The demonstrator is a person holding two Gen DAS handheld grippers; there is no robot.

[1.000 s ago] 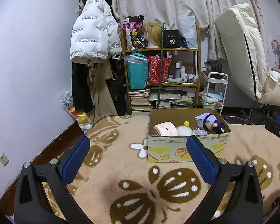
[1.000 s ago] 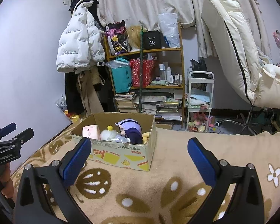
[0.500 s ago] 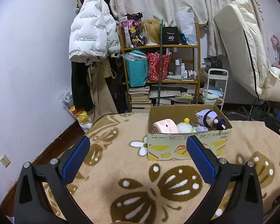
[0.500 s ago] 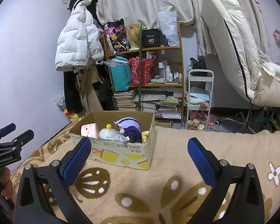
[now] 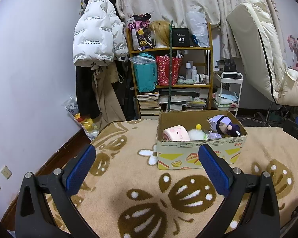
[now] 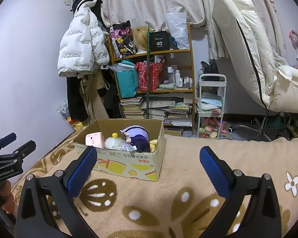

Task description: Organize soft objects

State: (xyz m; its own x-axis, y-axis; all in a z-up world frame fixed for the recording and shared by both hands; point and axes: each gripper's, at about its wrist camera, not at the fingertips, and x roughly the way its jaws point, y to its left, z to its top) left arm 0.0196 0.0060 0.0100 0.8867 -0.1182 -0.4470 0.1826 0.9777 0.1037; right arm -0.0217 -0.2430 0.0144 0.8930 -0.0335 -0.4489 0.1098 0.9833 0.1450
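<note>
A cardboard box (image 5: 200, 155) (image 6: 127, 164) stands on a tan blanket with brown flower prints. Inside it lie a pink square plush (image 5: 175, 132) (image 6: 95, 139), a white fluffy toy with a yellow ball (image 5: 196, 133) (image 6: 112, 141) and a purple-haired doll (image 5: 224, 125) (image 6: 137, 135). My left gripper (image 5: 147, 167) is open and empty, hovering over the blanket in front of the box. My right gripper (image 6: 148, 168) is also open and empty, to the right front of the box. In the right wrist view the left gripper (image 6: 8, 152) shows at the left edge, held by a hand.
The blanket (image 5: 129, 188) covers a bed whose left edge meets a lilac wall. Beyond stand a cluttered wooden shelf (image 5: 170, 75), a hanging white puffer jacket (image 5: 97, 39), a small white trolley (image 6: 211, 107) and a cream reclined chair (image 6: 254, 59).
Both grippers have drawn slightly back and up from the box, so it sits a little lower and smaller in view. Both stay open and empty.
</note>
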